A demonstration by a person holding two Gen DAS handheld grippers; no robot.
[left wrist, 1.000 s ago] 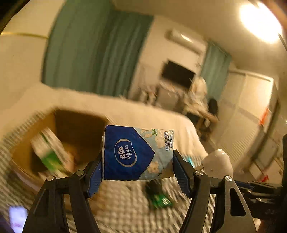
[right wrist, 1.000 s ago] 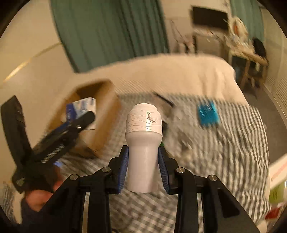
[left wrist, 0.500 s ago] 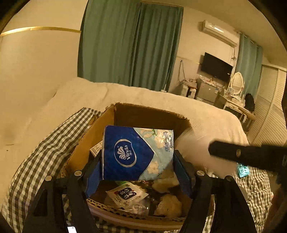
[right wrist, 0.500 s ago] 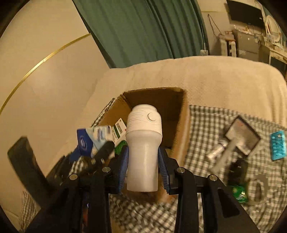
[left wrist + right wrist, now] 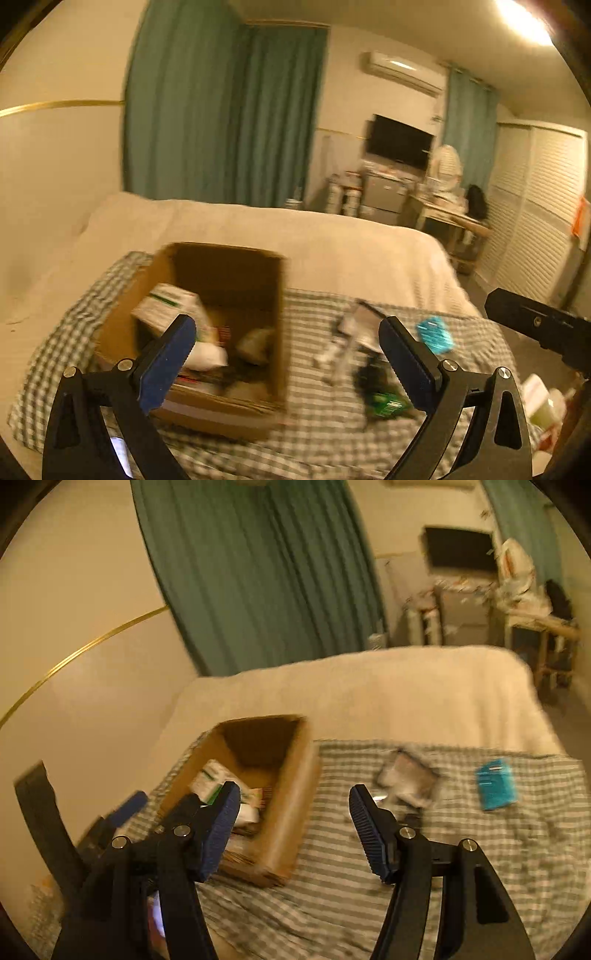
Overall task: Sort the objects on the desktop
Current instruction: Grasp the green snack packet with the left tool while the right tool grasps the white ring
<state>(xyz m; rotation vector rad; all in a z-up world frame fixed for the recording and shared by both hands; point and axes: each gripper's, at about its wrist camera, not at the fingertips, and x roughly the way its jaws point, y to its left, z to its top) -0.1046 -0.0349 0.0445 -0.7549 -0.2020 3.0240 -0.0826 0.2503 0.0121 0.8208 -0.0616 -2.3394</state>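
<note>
A dim bedroom, green curtains behind a bed spread with a checked cloth. The cardboard box already holds several things. Both the left gripper and right gripper hover with jaws apart and empty. The loose items lie ahead and to the right of both; the blue packet looks nearer the right gripper.

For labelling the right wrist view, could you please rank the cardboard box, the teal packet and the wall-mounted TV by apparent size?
1. Cardboard box, clearly largest.
2 and 3. Teal packet and TV look similar in size; the TV stands much farther off, so I would not rank them.
</note>
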